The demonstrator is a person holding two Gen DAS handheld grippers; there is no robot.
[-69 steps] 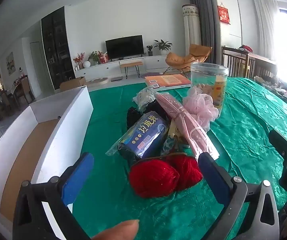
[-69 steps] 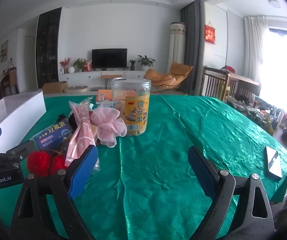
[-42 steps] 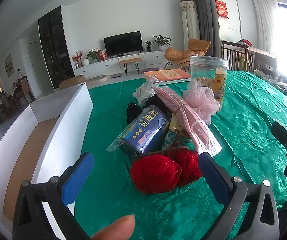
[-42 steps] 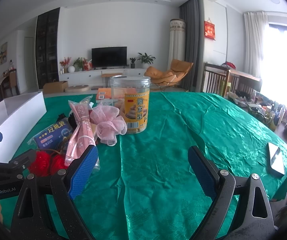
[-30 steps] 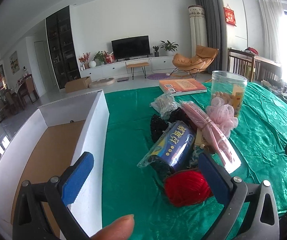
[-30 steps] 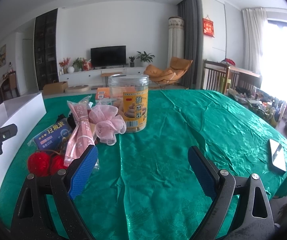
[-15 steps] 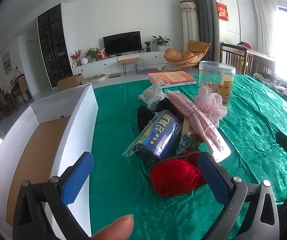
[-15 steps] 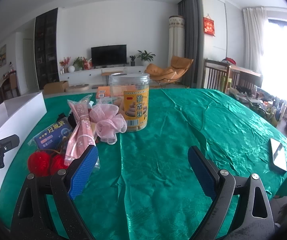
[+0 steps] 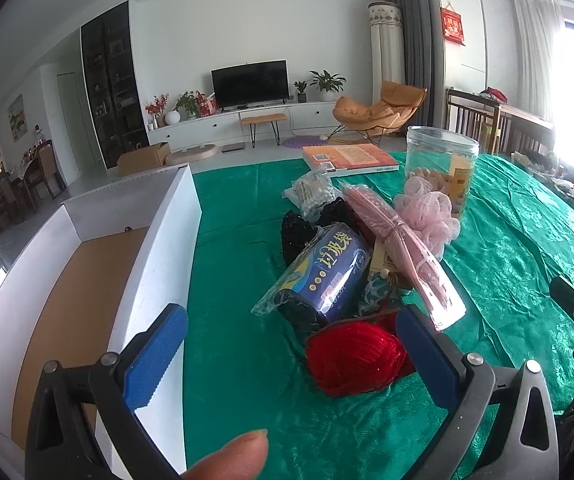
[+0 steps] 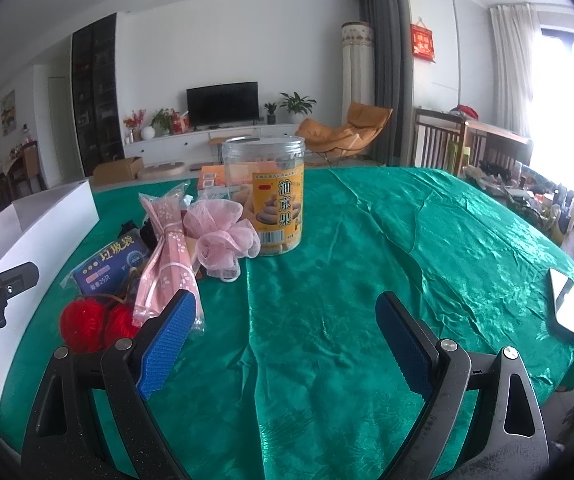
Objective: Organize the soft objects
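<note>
A pile of soft things lies on the green tablecloth (image 9: 239, 344): two red yarn balls (image 9: 353, 358) (image 10: 87, 322), a blue bag roll (image 9: 329, 276) (image 10: 111, 266), a pink wrapped bundle (image 9: 403, 248) (image 10: 169, 256), a pink mesh pouf (image 9: 431, 216) (image 10: 223, 240) and something black (image 9: 295, 232). My left gripper (image 9: 293, 356) is open and empty, just before the near yarn ball, its right finger beside it. My right gripper (image 10: 285, 344) is open and empty over bare cloth, right of the pile.
An open white box (image 9: 155, 248) (image 10: 47, 220) stands left of the pile. A clear snack jar (image 9: 441, 168) (image 10: 265, 196) and an orange book (image 9: 351, 158) stand behind it. A phone (image 10: 565, 308) lies near the table's right edge.
The left gripper swung left toward the box, then came back right and closer to the red yarn. The right gripper has barely moved. Both stay open.
</note>
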